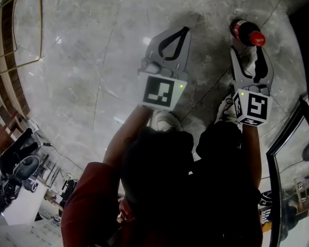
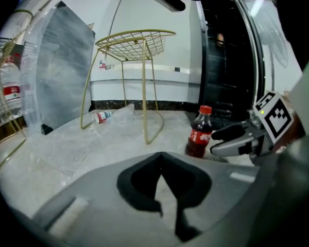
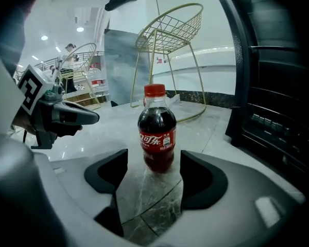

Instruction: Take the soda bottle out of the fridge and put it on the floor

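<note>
Right gripper point(image 3: 153, 181) jaws apart; soda bottle point(image 3: 157, 133) upright ahead, untouched.

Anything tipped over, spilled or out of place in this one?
One thing: a small clear bottle lies on its side on the floor by the legs of the gold wire chair. The soda bottle stands upright and capped, with no spill, just ahead of the open right tongs.

Grey marble floor point(image 1: 82, 60) bears upright red-capped cola bottle point(image 3: 157, 133) near gold wire chair point(image 2: 139, 41); clear plastic bottle point(image 2: 100, 116) lies beside chair
</note>
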`<action>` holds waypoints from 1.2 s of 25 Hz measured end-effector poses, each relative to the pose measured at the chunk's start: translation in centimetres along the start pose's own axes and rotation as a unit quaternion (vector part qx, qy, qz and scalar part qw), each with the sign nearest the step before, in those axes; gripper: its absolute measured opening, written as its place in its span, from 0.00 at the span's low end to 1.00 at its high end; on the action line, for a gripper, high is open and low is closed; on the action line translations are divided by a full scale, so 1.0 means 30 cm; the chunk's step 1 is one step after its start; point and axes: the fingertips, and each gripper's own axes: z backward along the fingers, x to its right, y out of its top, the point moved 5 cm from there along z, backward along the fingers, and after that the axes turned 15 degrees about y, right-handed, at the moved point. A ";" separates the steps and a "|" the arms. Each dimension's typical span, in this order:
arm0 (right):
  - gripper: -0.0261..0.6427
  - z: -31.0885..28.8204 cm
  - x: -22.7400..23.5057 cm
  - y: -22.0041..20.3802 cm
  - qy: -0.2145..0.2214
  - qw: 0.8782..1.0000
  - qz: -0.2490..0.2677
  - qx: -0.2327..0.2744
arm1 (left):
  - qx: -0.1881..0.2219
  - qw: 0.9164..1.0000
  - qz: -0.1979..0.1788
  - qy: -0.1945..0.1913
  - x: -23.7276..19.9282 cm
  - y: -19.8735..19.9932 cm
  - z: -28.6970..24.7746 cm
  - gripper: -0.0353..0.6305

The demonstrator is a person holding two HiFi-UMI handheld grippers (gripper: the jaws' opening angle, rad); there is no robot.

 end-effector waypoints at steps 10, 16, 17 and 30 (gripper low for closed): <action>0.49 0.059 -0.039 -0.029 -0.004 1.000 -0.030 0.007 | -0.006 1.000 0.021 0.007 -0.027 -0.013 0.003 0.05; 0.49 0.075 -0.020 -0.025 -0.019 0.999 -0.045 0.021 | -0.008 1.000 0.017 0.002 -0.021 -0.014 0.003 0.05; 0.49 0.077 -0.016 -0.022 -0.020 0.999 -0.043 0.022 | -0.008 1.000 0.018 0.001 -0.018 -0.014 0.001 0.05; 0.23 0.101 0.000 -0.007 -0.022 0.998 -0.032 0.043 | -0.004 1.000 0.008 -0.008 0.005 -0.012 -0.016 0.05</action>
